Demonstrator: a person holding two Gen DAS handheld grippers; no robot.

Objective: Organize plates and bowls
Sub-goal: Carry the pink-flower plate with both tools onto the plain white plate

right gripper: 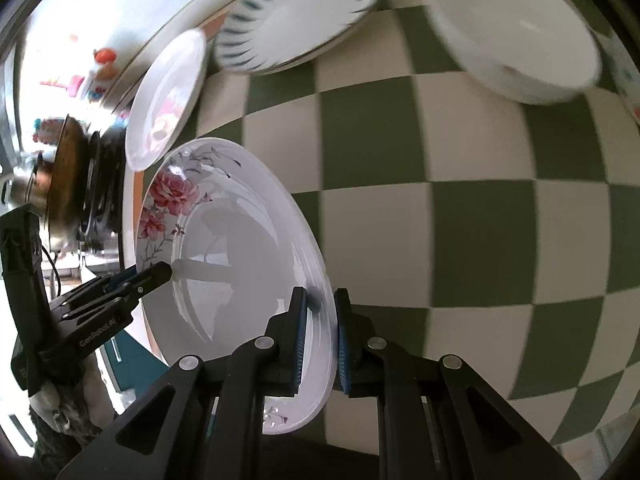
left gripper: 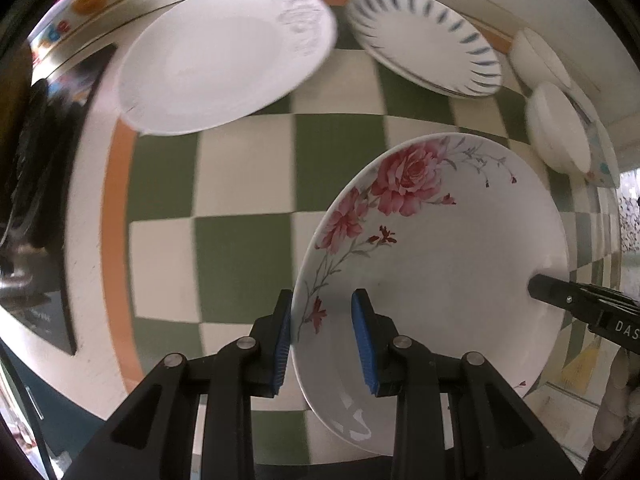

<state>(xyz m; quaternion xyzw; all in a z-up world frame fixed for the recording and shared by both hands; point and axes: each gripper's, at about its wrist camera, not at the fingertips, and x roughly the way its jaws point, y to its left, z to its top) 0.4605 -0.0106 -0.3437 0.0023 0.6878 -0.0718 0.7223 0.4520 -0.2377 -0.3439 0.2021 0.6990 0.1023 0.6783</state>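
Rose-patterned plate (left gripper: 440,248) hangs over the checkered surface (left gripper: 240,248), right claw (right gripper: 320,336) clamped at its 3 o'clock rim, left claw (left gripper: 320,340) released astride 9; level carrying seems wise.

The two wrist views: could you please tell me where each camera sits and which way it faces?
Left wrist: on the left gripper, looking along its fingers across the rose plate toward the right gripper.
Right wrist: on the right gripper, facing the left gripper; a gloved hand shows.
Shared: the rose plate, the striped plate, the checkered cloth.
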